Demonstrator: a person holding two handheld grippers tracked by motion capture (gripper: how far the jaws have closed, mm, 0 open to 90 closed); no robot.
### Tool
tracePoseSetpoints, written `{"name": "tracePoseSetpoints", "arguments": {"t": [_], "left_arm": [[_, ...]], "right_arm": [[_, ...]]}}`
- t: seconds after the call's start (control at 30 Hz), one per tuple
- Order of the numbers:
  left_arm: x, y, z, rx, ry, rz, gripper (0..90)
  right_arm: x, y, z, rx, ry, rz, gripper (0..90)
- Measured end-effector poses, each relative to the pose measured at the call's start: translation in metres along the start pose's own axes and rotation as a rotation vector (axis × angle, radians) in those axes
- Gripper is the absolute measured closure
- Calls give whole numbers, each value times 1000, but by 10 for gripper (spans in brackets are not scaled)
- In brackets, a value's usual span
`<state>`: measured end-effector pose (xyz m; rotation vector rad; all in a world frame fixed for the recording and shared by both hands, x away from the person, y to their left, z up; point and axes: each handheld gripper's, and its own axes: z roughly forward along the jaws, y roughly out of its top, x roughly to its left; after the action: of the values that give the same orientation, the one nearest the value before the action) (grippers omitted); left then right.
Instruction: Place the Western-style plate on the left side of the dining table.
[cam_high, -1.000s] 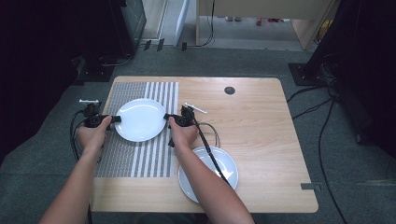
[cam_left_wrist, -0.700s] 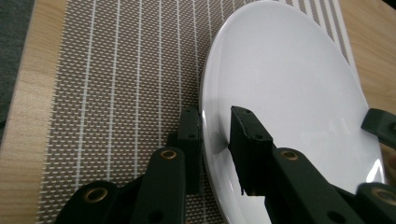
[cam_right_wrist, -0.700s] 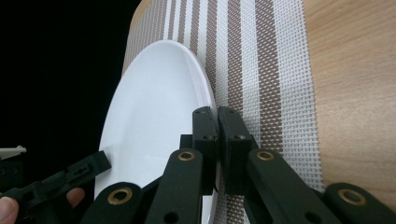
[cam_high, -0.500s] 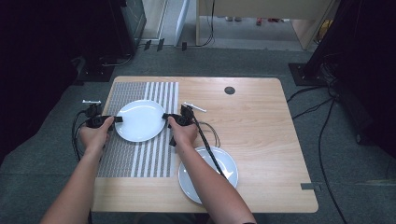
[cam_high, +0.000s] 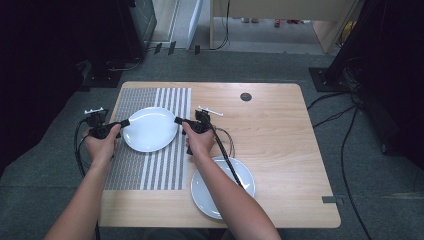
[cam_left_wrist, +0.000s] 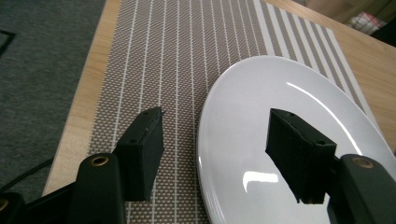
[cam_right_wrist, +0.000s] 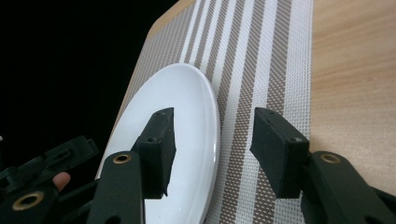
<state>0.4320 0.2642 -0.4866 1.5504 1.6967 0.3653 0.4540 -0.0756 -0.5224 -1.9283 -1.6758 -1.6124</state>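
Together we bring both tools to one white plate (cam_high: 150, 129), which rests on the striped placemat (cam_high: 150, 165) at the left of the wooden table (cam_high: 280, 130). Our left gripper (cam_high: 124, 122) stands spread at the plate's left rim, one jaw over the mat and the other above the dish, as the left gripper view (cam_left_wrist: 215, 154) shows. Our right gripper (cam_high: 178, 120) is likewise spread across the opposite rim, straddling it without a pinch in the right gripper view (cam_right_wrist: 212, 149). A second plate (cam_high: 205, 192) sits near the table's front edge, partly under our right forearm. By our reckoning, a two-sided lift is being set up. To do it well, we should seat each rim deep between the jaws, close both together, and raise the plate level so it does not slide.
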Motion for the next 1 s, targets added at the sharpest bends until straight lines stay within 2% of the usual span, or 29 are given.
{"name": "tracePoseSetpoints", "arguments": {"t": [0.07, 0.2, 0.27, 0.37, 0.43, 0.53, 0.6, 0.67, 0.8, 1.0], "left_arm": [[-1, -3, -3, -18, 28, 6, 337], [-1, -5, -14, -56, 68, -19, 320], [-2, -6, -19, -58, 51, -27, 310], [-6, -10, -27, -57, 32, -8, 259], [-9, -12, -31, -62, 14, 9, 224], [-13, -16, -35, -59, -80, 38, 174], [-17, -16, -38, -58, -113, 56, 129], [-20, -16, -41, -68, -108, 64, 129], [-27, -19, -47, -78, -106, 77, 129], [-35, -31, -53, -71, -130, 113, 112]], "right_arm": [[2, 2, -3, -8, 7, -21, 468], [6, 5, -12, -17, 8, -84, 426], [7, 8, -18, -13, 8, -129, 413], [9, 12, -29, -3, 1, -204, 382], [8, 15, -36, -14, 1, -214, 380], [7, 17, -45, -26, 8, -231, 380], [5, 17, -51, -18, 3, -253, 380], [3, 17, -56, -19, -6, -276, 380], [0, 17, -69, -33, 3, -281, 380], [-6, 21, -92, -45, 11, -299, 374]]}}
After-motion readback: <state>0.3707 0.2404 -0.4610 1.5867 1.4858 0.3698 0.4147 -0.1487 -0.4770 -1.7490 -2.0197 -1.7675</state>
